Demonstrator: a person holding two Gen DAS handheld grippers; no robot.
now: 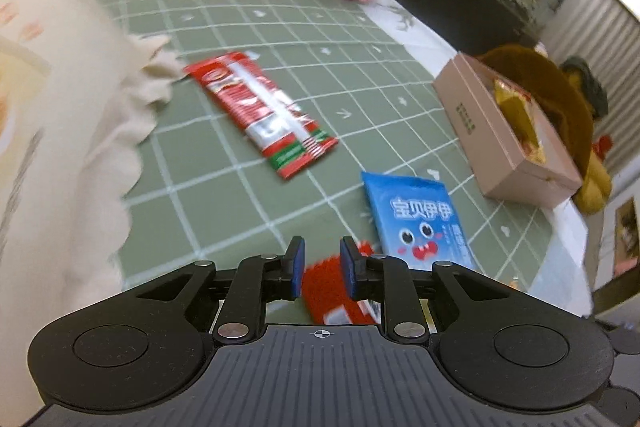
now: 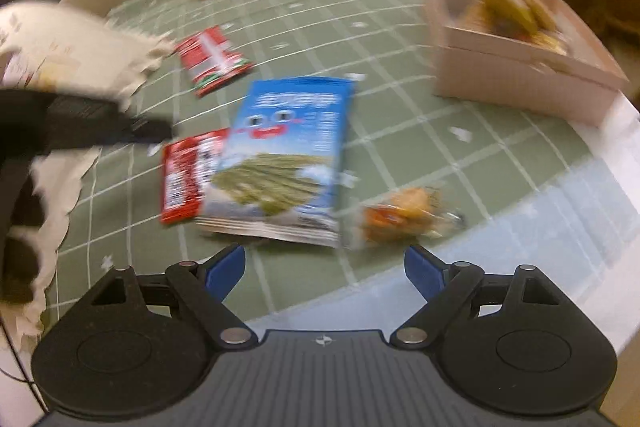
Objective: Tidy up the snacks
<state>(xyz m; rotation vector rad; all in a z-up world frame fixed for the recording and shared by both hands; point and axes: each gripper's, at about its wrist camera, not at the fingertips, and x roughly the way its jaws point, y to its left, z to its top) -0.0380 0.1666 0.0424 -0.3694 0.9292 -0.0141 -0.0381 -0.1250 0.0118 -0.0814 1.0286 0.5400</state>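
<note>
The blue snack packet (image 1: 416, 223), lying near on the table (image 1: 248, 27), carries white Chinese characters, 宝贝伊伊, above a cartoon face. Small vertical print beside the face seems too blurred to read. Lettering on the red wrapper (image 1: 264, 111) is illegible.

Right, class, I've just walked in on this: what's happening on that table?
Someone with two handheld grippers is sorting snacks on a green checked tablecloth. The left gripper hovers over a small red packet; the right gripper is wide open near the blue snack bag. The pink box already holds some snacks.
</note>
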